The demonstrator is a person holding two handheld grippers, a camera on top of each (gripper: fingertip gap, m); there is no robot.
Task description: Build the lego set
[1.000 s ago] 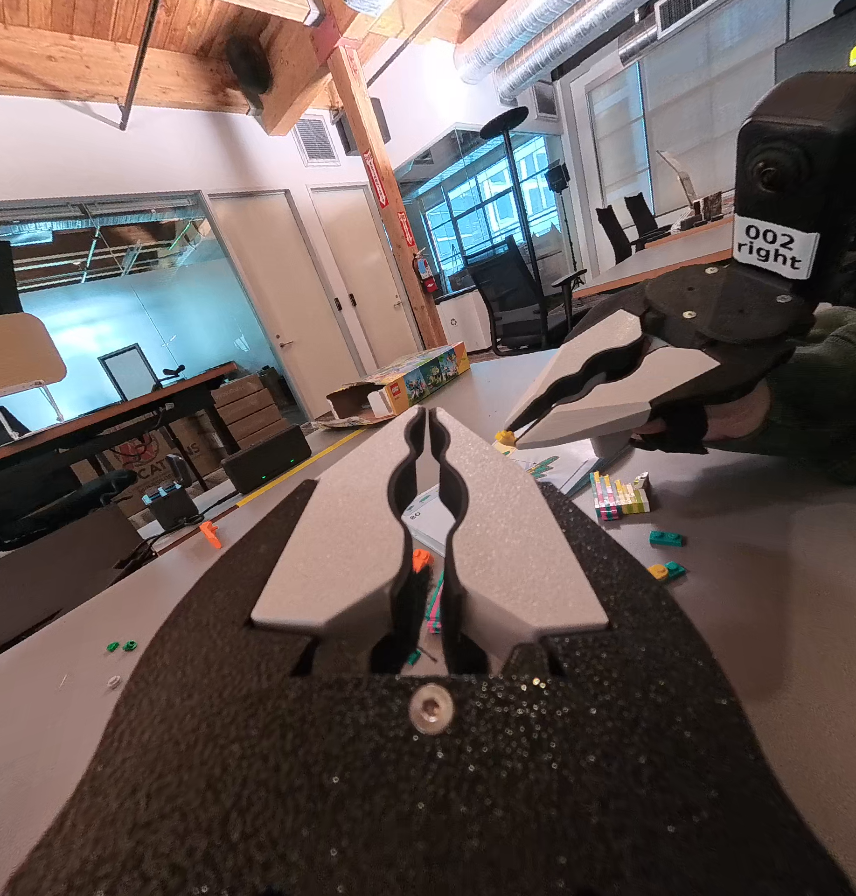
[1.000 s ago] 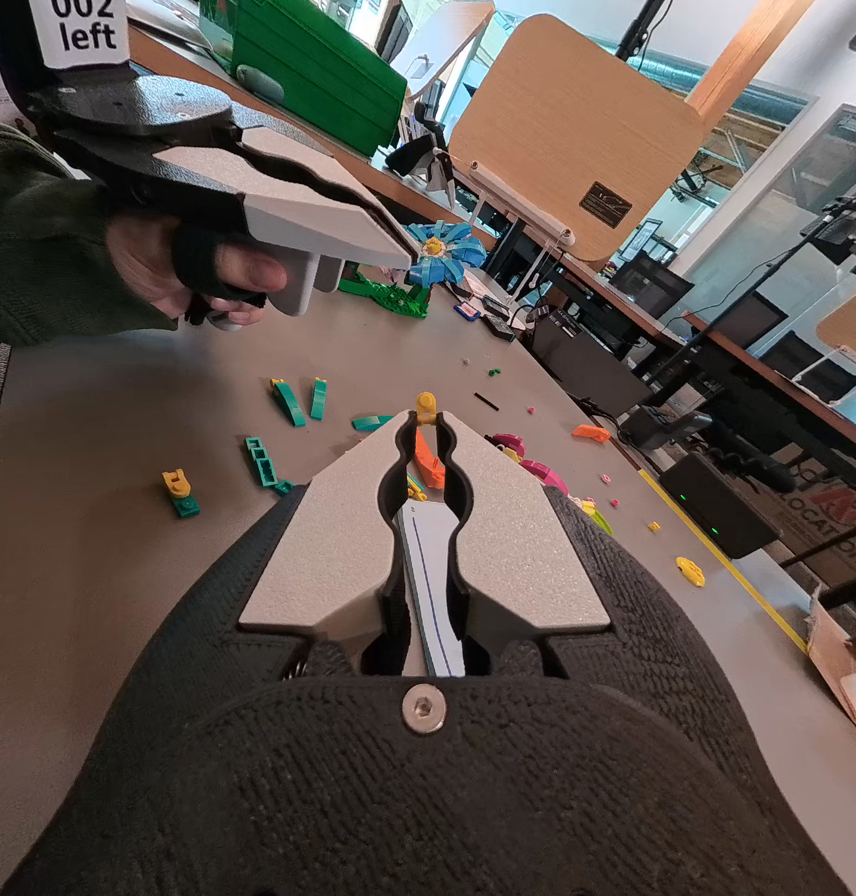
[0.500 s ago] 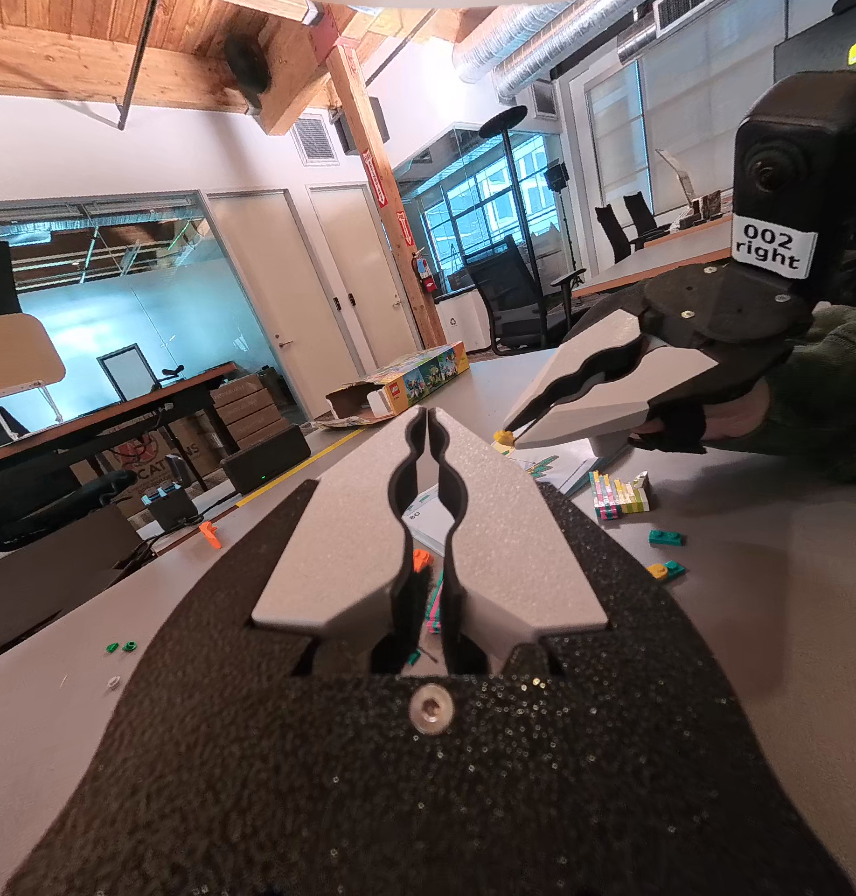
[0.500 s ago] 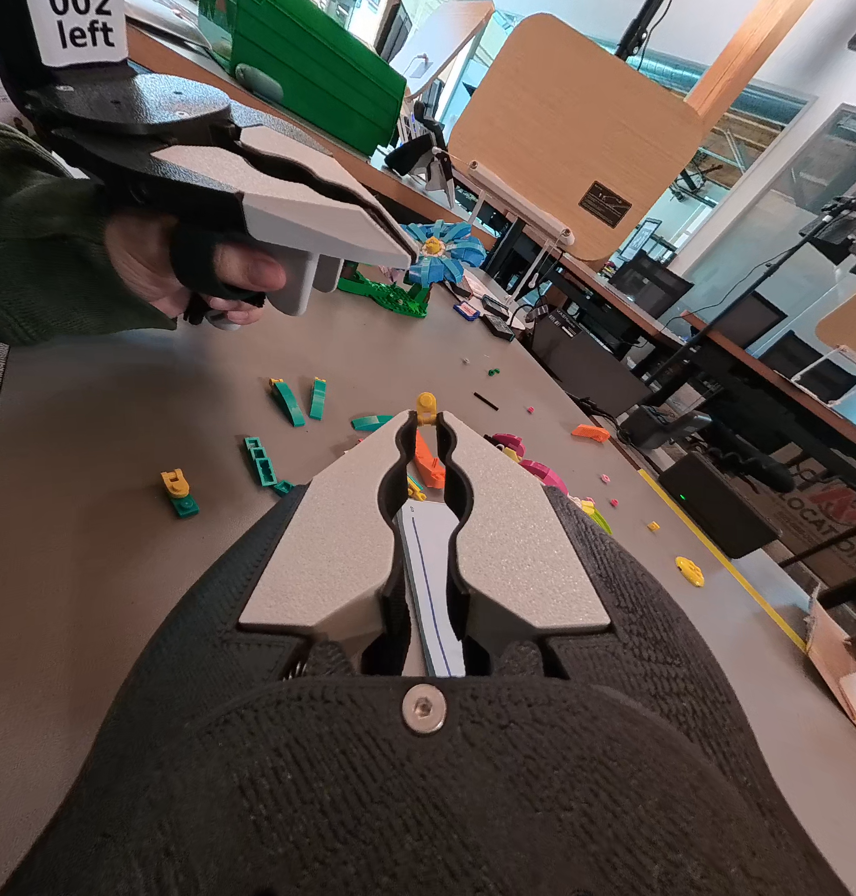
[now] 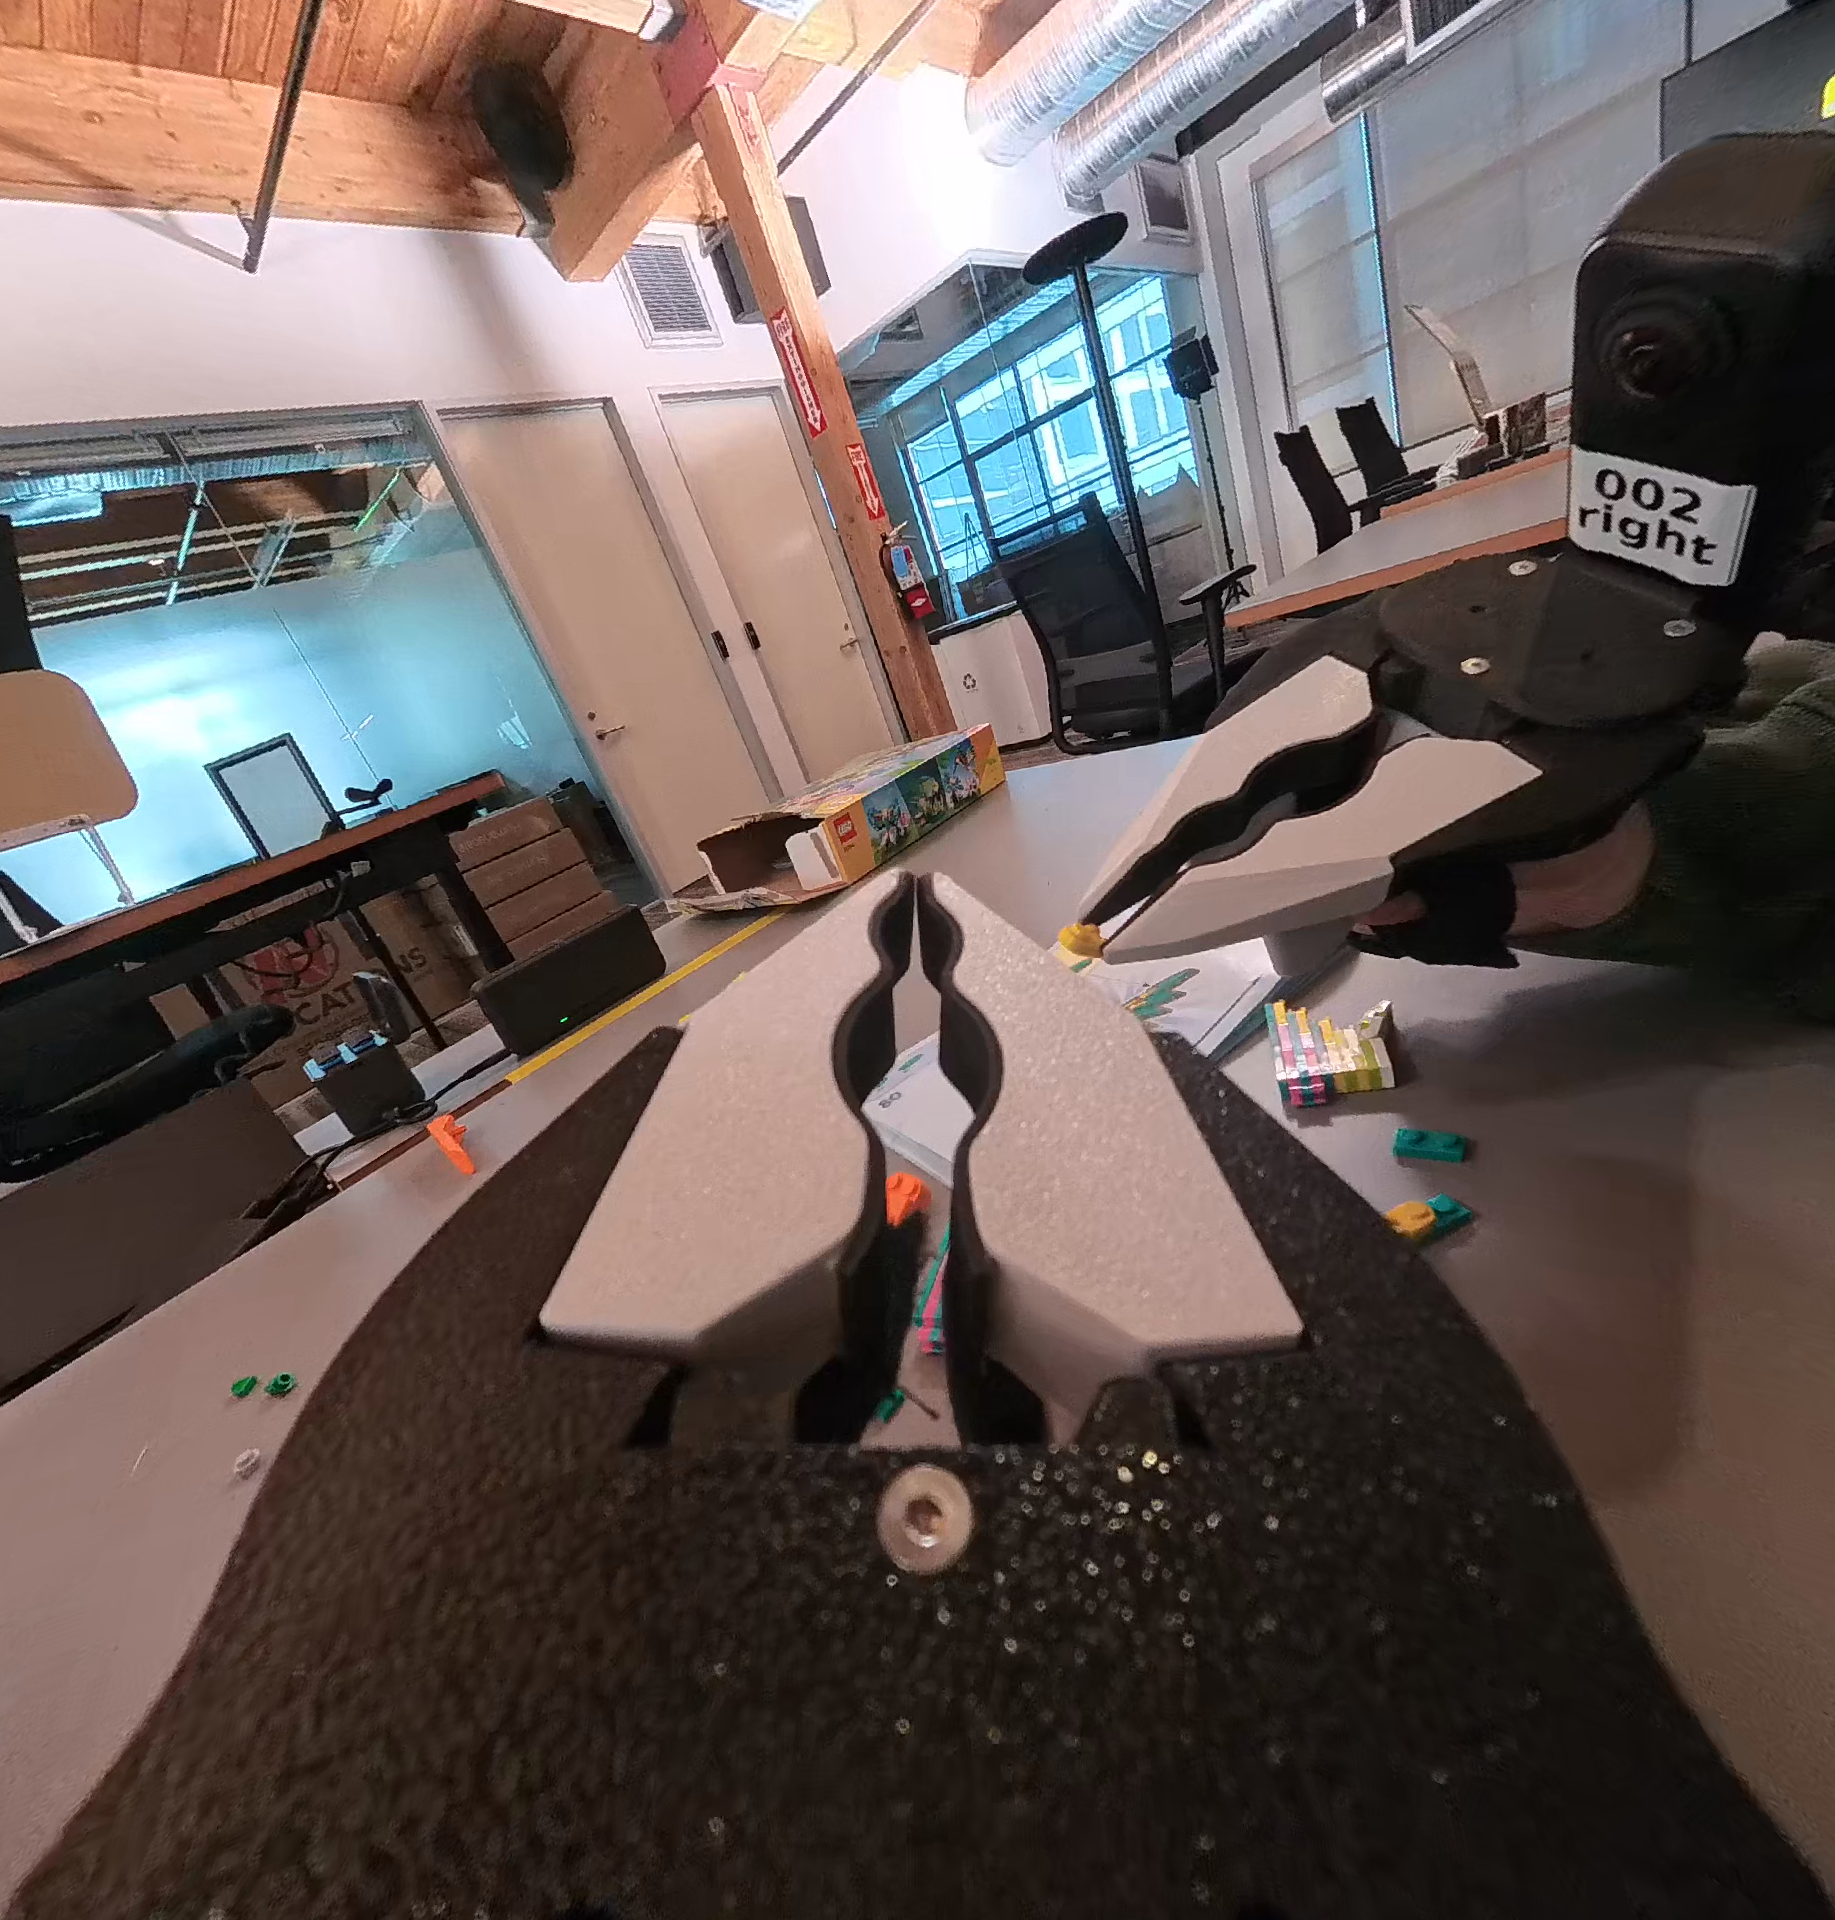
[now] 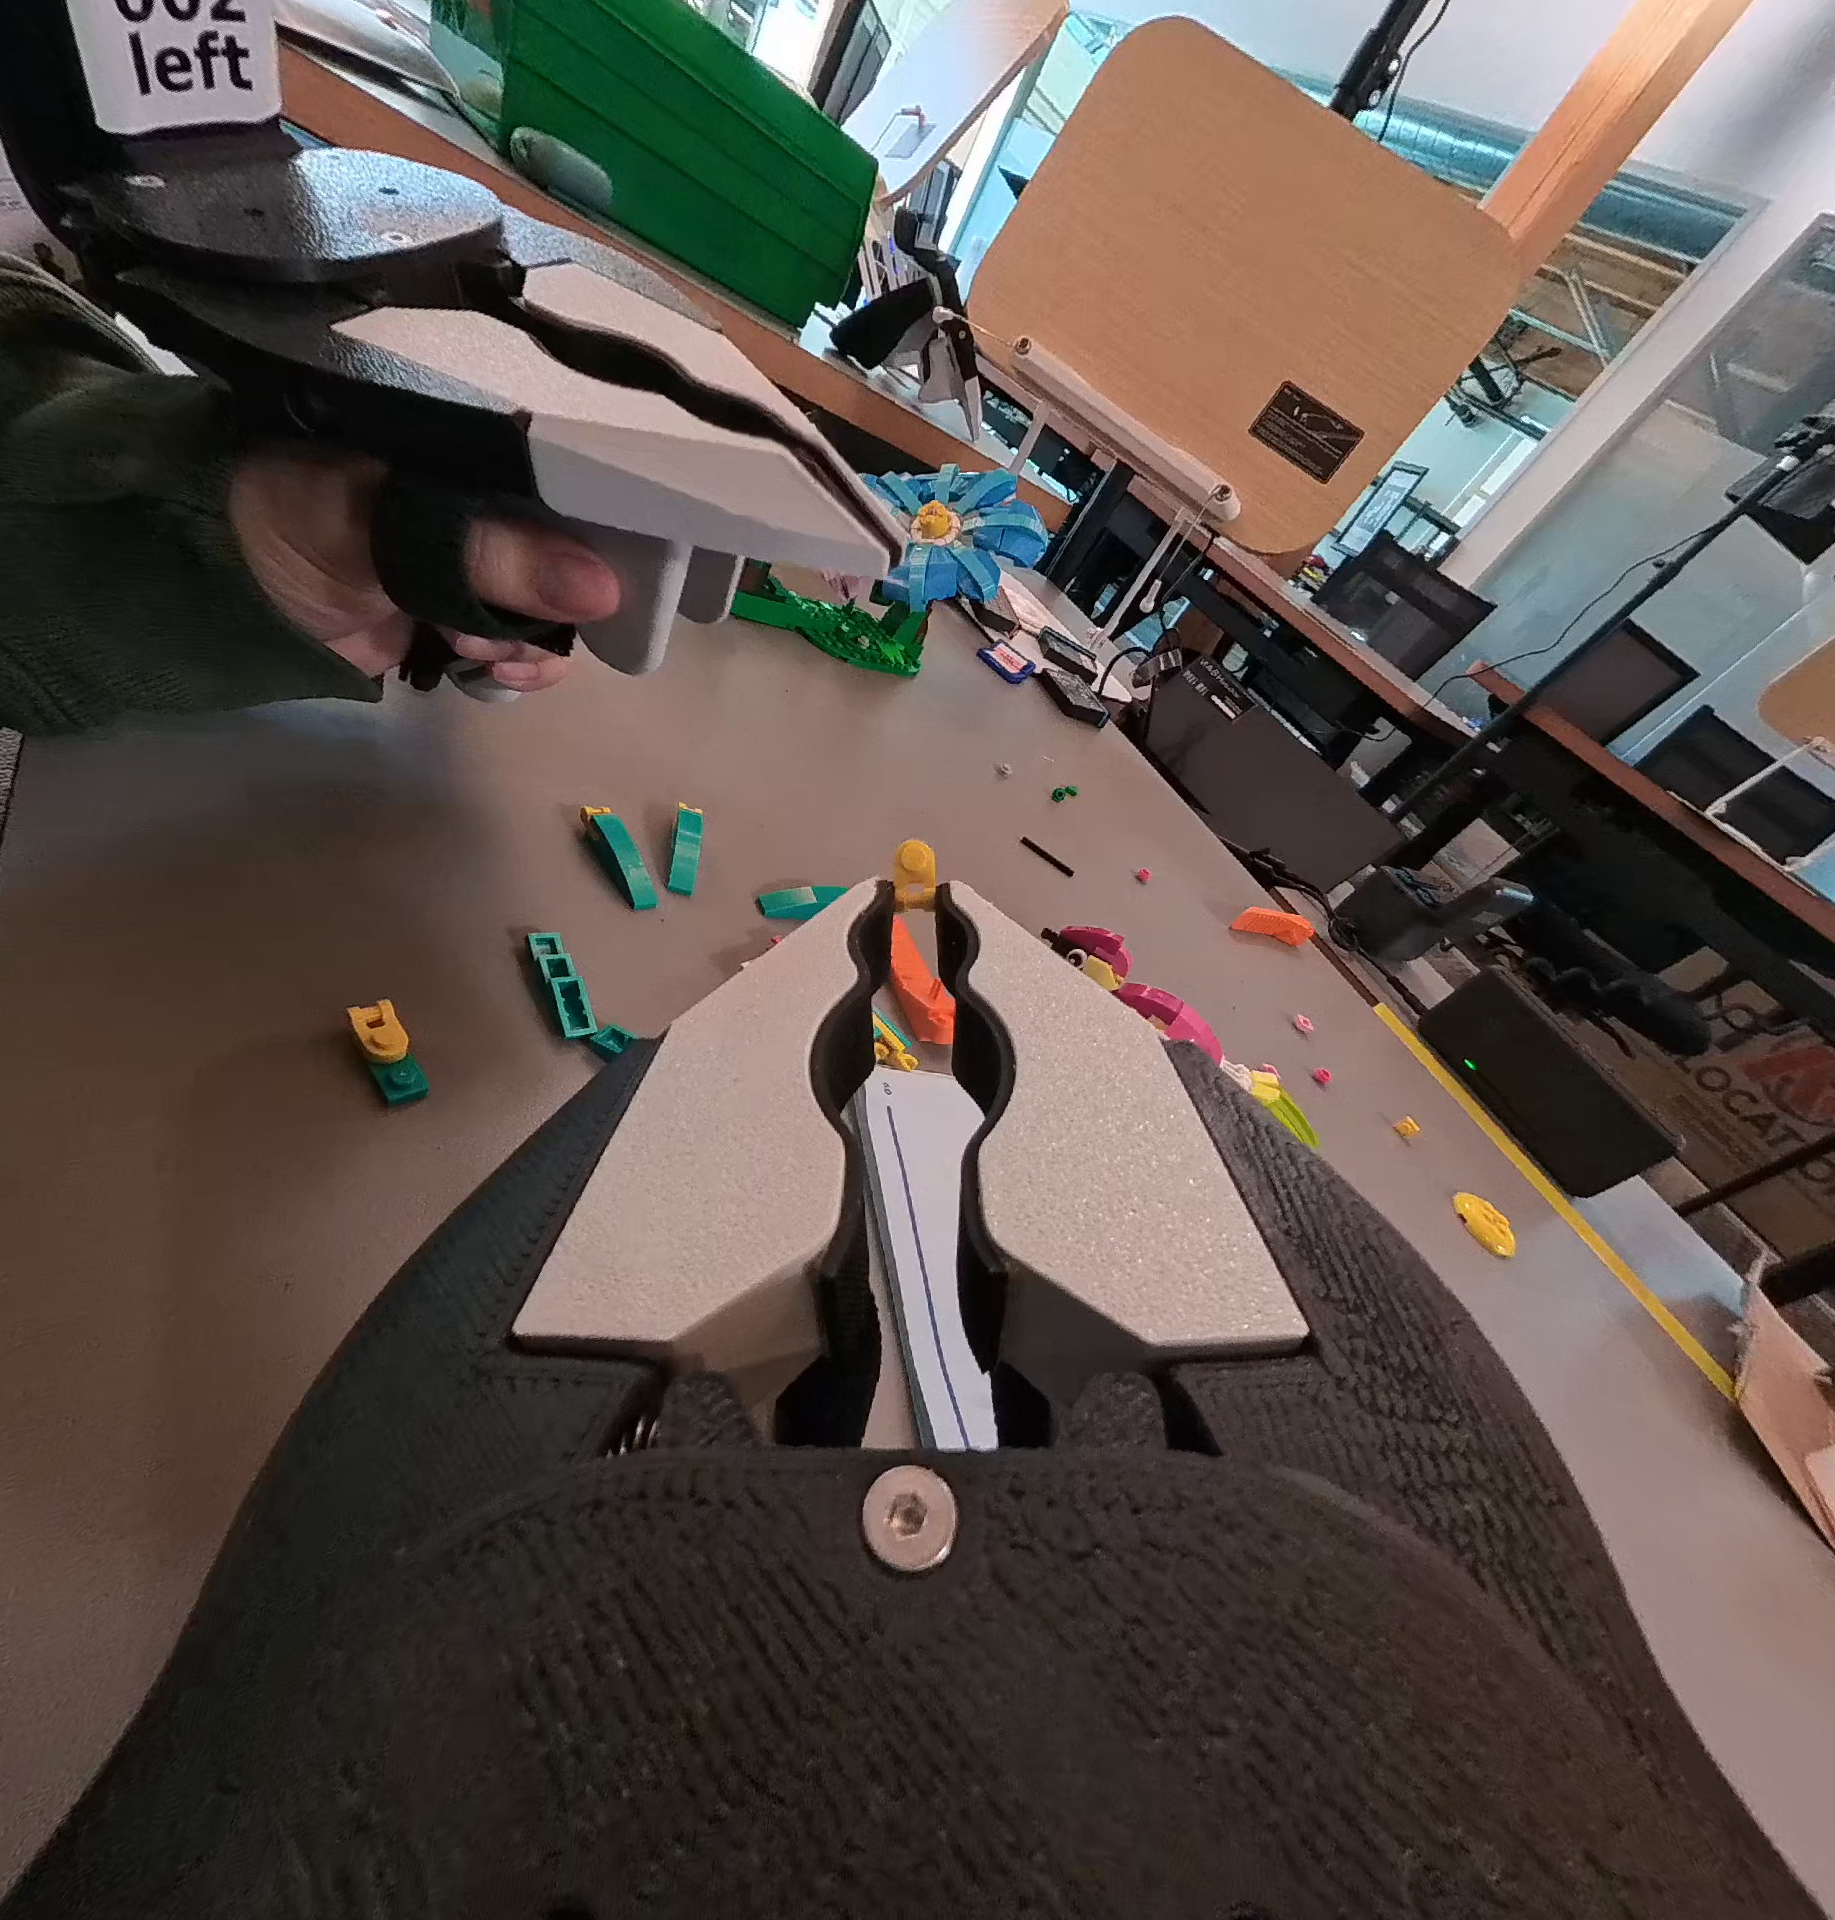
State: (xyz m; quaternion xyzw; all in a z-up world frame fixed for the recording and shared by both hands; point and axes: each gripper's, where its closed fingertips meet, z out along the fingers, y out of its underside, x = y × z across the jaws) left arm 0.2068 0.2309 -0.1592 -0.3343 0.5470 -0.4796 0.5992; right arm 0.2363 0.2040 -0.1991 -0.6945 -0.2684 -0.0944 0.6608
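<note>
Both pairs of jaws are shut. On the right gripper point(image 6: 915, 896) a small yellow piece point(image 6: 914, 865) is pinched at the very tips, up above the tabletop point(image 6: 217, 1195). Nothing is held in the left gripper point(image 5: 915, 891), whose tips are pressed together. The step in hand looks like carrying the yellow piece to where it must be pushed on. For the next move a spot with studs must be picked, the piece must be lined up over it, and it must be pressed down gently so it is not dropped or popped out of the tips. Loose pieces are spread on the tabletop: teal bits point(image 6: 622, 857), an orange piece point(image 6: 918, 992), a pink lump point(image 6: 1162, 1013), and a small striped stack point(image 5: 1326, 1051). A white booklet point(image 6: 918, 1247) is seen under the right gripper. A built blue flower point(image 6: 949, 532) stands farther back. An open set box point(image 5: 851, 805) lies on its side at the far edge; what is inside cannot be told.
</note>
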